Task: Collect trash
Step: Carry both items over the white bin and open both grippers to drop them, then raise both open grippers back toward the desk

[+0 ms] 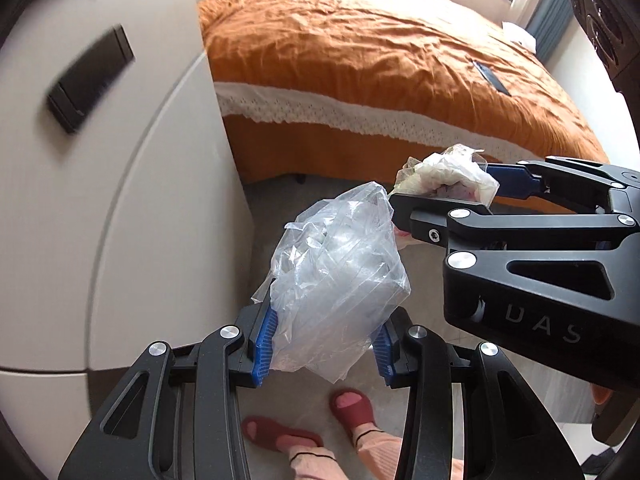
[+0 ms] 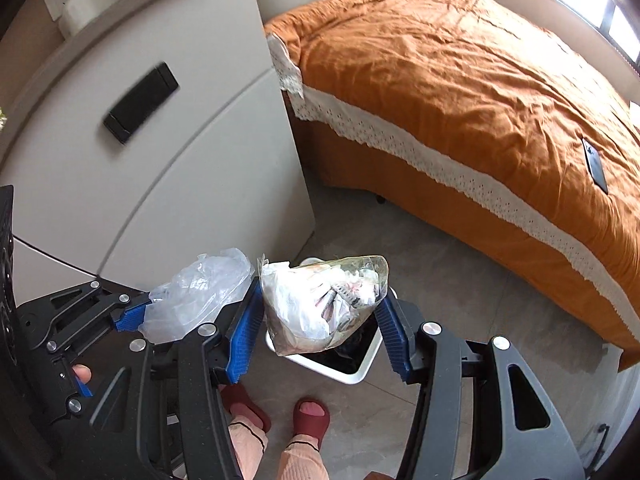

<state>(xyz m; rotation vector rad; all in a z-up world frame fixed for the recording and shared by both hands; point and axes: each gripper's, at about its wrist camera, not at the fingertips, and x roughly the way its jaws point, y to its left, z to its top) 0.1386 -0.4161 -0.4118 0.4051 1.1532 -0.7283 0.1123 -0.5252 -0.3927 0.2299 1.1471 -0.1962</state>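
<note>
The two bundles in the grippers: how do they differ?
The left gripper is shut on a clear plastic bag that looks empty and colourless; the right gripper is shut on a stuffed wrapper bundle showing white, pink and dark scraps inside. In the right wrist view, the bundle hangs over the white bin, the clear bag beside it. Both are crumpled, transparent plastic.

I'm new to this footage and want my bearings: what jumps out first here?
Two black claws with blue pads dominate, each shut on trash: the left claw grips a crumpled clear plastic bag, the right claw a clear bag stuffed with paper scraps. Below them a white trash bin stands on the grey floor, and the big orange bed fills the background.
</note>
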